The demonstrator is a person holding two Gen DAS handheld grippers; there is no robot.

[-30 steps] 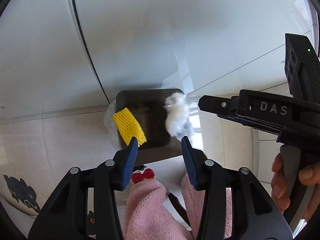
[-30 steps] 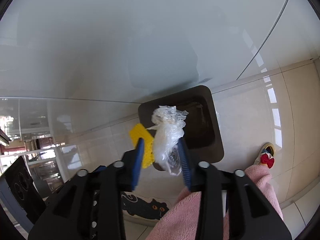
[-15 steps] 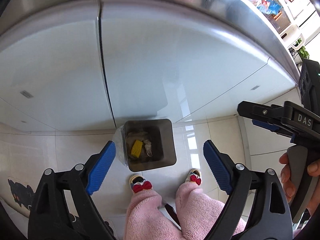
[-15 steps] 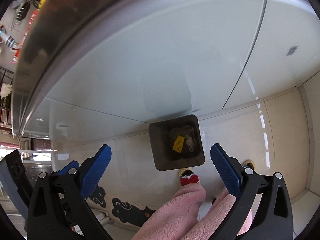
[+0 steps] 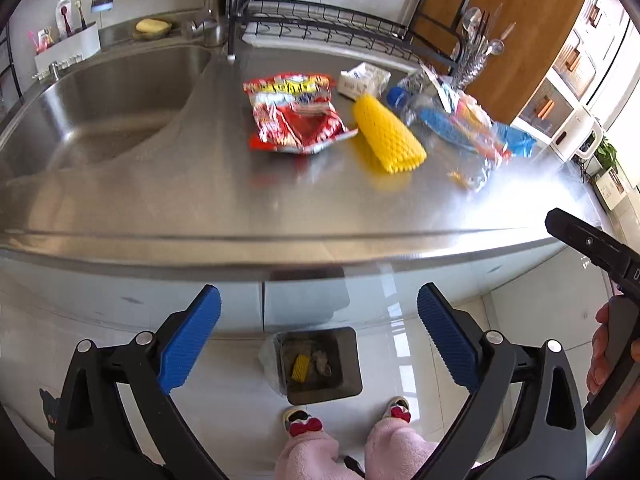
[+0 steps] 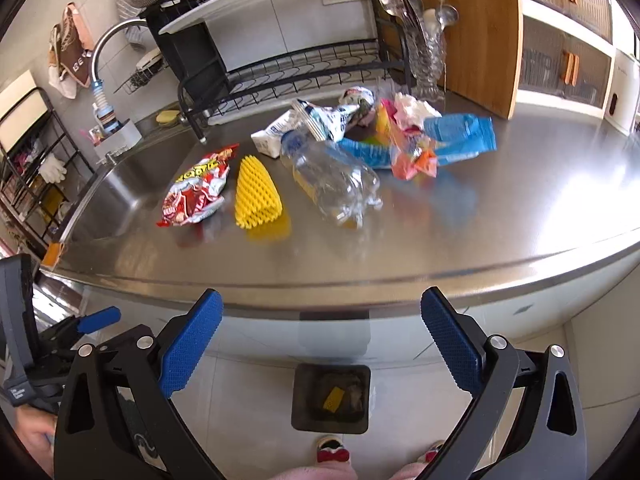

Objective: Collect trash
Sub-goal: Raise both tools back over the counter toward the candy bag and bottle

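My left gripper (image 5: 318, 300) hangs above the floor in front of the counter, its jaws opening with nothing between them. My right gripper (image 6: 320, 300) stands open and empty beside it. Far below both sits the dark trash bin (image 5: 350, 360) (image 6: 304, 400), holding a yellow foam net (image 5: 300, 366) and crumpled plastic. On the steel counter (image 5: 320, 248) lie a red snack bag (image 5: 298, 116) (image 6: 196, 196), another yellow foam net (image 5: 386, 136) (image 6: 256, 192), a crushed clear bottle (image 5: 440, 136) (image 6: 332, 180), a white carton (image 5: 362, 80) and blue wrappers (image 6: 460, 136).
A steel sink (image 5: 100, 92) fills the counter's left end, with a tap and a black dish rack (image 5: 340, 20) behind. A wooden board (image 6: 472, 40) leans at the back right. A person's pink-trousered legs and slippers (image 5: 304, 426) stand by the bin.
Both grippers let go of their trash, the yellow net and the plastic wad, over the bin, opened wide and rose well above it. The counter top has come into view.
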